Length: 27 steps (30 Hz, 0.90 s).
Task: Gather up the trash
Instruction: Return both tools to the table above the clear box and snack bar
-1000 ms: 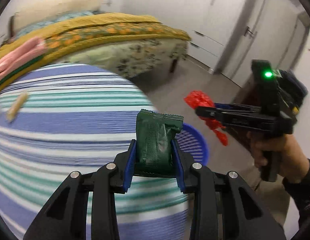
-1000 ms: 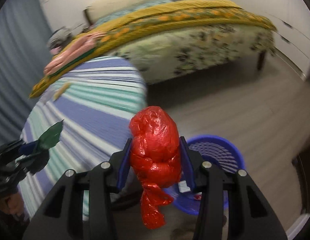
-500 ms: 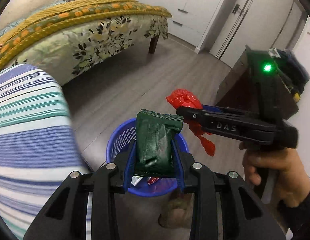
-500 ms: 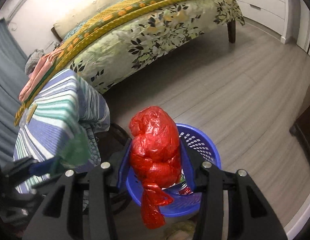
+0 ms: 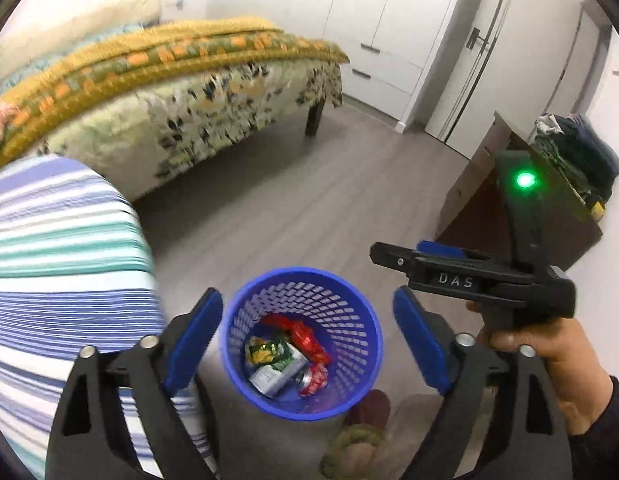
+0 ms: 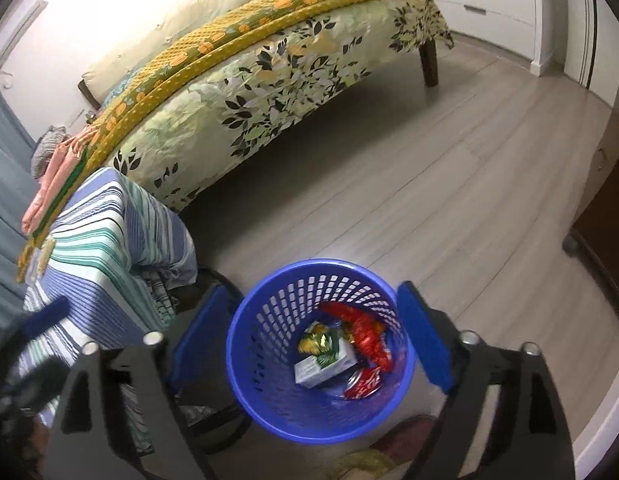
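Observation:
A blue mesh basket (image 5: 269, 300) (image 6: 277, 320) stands on the floor straight below both grippers. In it lie a crumpled red plastic bag (image 5: 305, 336) (image 6: 365, 336), a green packet (image 5: 283, 354) (image 6: 325, 342), a small carton (image 6: 321, 368) and a red can (image 6: 363, 386). My left gripper (image 5: 309, 340) hangs over the basket, its jaws opening wide with nothing between them. My right gripper (image 6: 321, 336) is above the same basket, jaws also opening and empty. In the left wrist view it shows from the side (image 5: 405, 252), held by a hand (image 5: 549, 360).
A table under a striped cloth (image 5: 61, 264) (image 6: 93, 256) is close on the left, with a tan scrap (image 6: 45, 250) on top. A bed (image 5: 181, 92) (image 6: 269, 92) stands behind. A dark cabinet (image 5: 509, 208) is on the right. A slipper (image 5: 361, 432) lies by the basket.
Both grippers swung from beside the striped table to above the basket. Both then opened: the green packet and the red bag left the jaws and now lie in the basket.

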Tool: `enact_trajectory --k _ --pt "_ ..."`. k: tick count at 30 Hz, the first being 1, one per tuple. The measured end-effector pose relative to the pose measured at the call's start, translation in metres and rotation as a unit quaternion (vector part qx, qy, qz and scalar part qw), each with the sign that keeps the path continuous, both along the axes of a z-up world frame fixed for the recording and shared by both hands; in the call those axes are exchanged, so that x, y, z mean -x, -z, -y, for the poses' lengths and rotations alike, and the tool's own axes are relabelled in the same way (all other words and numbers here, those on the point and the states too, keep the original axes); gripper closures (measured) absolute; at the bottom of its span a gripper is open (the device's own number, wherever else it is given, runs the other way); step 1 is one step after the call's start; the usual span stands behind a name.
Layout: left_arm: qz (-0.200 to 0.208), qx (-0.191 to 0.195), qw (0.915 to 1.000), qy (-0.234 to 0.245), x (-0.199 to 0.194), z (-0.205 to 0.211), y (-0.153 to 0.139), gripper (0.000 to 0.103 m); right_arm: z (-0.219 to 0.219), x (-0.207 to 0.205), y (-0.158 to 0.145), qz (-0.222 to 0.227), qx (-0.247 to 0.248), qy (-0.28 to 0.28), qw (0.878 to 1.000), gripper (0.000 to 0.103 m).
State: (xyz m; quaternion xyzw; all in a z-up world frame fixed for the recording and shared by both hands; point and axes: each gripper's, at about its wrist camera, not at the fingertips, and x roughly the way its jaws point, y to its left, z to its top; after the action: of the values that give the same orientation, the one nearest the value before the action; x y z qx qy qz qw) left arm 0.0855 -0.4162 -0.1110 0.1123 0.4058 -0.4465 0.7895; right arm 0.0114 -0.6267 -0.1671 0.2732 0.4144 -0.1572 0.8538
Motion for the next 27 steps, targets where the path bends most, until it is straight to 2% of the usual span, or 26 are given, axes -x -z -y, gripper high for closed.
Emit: enact_trajectory --k 6,11,13,17,20,22,27 --pt "0.037 -0.023 0.9984 -0.037 -0.002 -0.052 -0.018 0.009 -0.038 0.000 -0.017 0.025 0.051 -0.025 0.998 0.017" --pt "0.077 -0.056 0.9927 -0.074 -0.008 -0.112 -0.023 0.006 -0.096 -0.008 -0.034 0.045 0.123 -0.072 0.989 0.016" --pt "0.089 -0.073 0.9899 -0.083 -0.012 -0.145 -0.021 0.005 -0.128 -0.009 -0.038 0.054 0.128 -0.089 0.986 0.016" --pt "0.061 -0.093 0.9875 -0.111 -0.025 -0.224 0.000 0.005 -0.194 -0.018 -0.043 0.068 0.124 -0.139 0.980 0.016" --pt "0.037 -0.099 0.9827 -0.152 -0.042 -0.286 0.013 0.005 -0.255 -0.037 -0.045 0.068 0.125 -0.201 0.969 0.016" --pt "0.032 -0.109 0.9765 -0.183 -0.056 -0.328 0.018 0.005 -0.297 -0.056 -0.046 0.058 0.129 -0.244 0.959 0.016" --pt "0.029 -0.109 0.9607 -0.254 -0.088 -0.400 0.017 0.005 -0.366 -0.102 -0.050 0.043 0.141 -0.300 0.943 0.016"
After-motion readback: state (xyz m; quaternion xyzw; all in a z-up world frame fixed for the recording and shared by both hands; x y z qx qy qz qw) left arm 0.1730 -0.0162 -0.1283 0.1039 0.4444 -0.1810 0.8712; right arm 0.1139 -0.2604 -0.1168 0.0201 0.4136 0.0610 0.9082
